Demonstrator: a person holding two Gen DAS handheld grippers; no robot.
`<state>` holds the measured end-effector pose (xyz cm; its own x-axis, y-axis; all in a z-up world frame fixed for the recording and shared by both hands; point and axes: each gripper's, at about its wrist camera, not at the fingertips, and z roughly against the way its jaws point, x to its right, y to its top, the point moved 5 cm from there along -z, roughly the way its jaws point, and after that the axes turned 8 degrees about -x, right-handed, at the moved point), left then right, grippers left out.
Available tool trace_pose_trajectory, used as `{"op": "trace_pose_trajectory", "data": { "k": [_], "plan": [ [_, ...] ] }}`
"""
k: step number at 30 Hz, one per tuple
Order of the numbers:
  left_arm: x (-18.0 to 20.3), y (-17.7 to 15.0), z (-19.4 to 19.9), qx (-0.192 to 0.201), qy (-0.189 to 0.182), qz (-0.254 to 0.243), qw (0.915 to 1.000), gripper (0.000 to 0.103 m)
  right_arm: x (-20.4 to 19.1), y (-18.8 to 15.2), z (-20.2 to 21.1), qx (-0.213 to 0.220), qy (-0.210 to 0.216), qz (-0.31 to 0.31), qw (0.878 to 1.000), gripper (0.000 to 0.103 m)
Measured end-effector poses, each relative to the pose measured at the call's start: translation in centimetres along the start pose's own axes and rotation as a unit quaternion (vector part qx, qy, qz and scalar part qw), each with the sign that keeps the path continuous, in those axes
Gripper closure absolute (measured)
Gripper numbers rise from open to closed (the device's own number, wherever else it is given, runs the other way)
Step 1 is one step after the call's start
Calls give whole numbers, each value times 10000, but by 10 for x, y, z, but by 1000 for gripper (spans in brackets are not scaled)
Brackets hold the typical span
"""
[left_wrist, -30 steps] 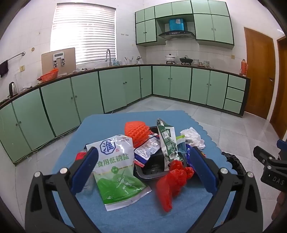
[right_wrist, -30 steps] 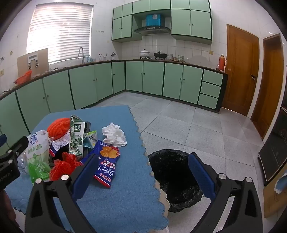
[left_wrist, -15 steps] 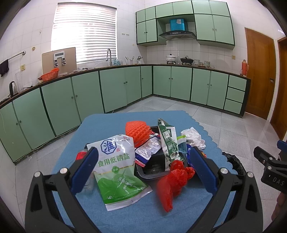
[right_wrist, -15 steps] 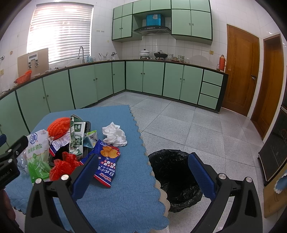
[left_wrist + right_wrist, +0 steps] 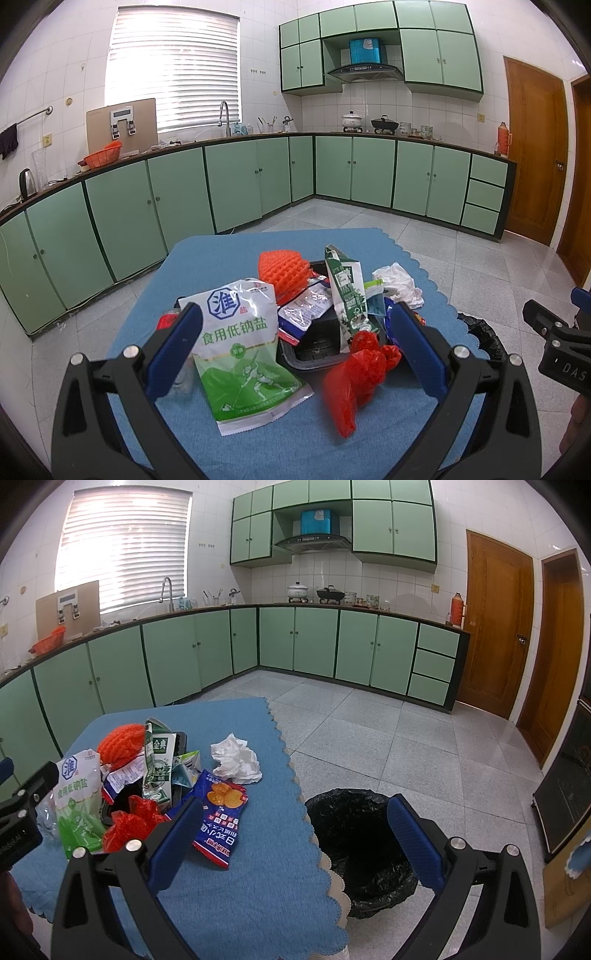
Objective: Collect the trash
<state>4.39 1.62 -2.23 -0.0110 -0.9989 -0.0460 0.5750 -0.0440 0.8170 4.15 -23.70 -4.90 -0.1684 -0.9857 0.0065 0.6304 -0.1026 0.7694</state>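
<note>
A pile of trash lies on a table with a blue cloth [image 5: 221, 258]: a green and white salt bag [image 5: 242, 343], a red plastic bag [image 5: 356, 373], a green milk carton [image 5: 345, 295], an orange foam net [image 5: 282, 269], a black tray [image 5: 317, 345] and a crumpled white tissue [image 5: 397, 282]. My left gripper [image 5: 295, 347] is open above the near edge, in front of the pile. My right gripper [image 5: 291, 842] is open, over the table's right edge. A blue snack bag [image 5: 219, 821] lies by its left finger. A bin with a black liner [image 5: 364, 849] stands on the floor right of the table.
Green kitchen cabinets [image 5: 317, 642] line the far and left walls. Wooden doors [image 5: 495, 624] stand at the right. Grey tile floor [image 5: 406, 731] lies beyond the table. A dark cabinet or oven front [image 5: 565, 790] is at the far right.
</note>
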Motion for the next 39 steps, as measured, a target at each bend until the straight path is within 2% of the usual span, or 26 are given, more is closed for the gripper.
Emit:
{"op": "trace_pose_trajectory", "data": {
  "k": [39],
  "plan": [
    [0,2,0,-8,31,25,10000,5,-3,4,-1,2,12,23,10000,6]
  ]
}}
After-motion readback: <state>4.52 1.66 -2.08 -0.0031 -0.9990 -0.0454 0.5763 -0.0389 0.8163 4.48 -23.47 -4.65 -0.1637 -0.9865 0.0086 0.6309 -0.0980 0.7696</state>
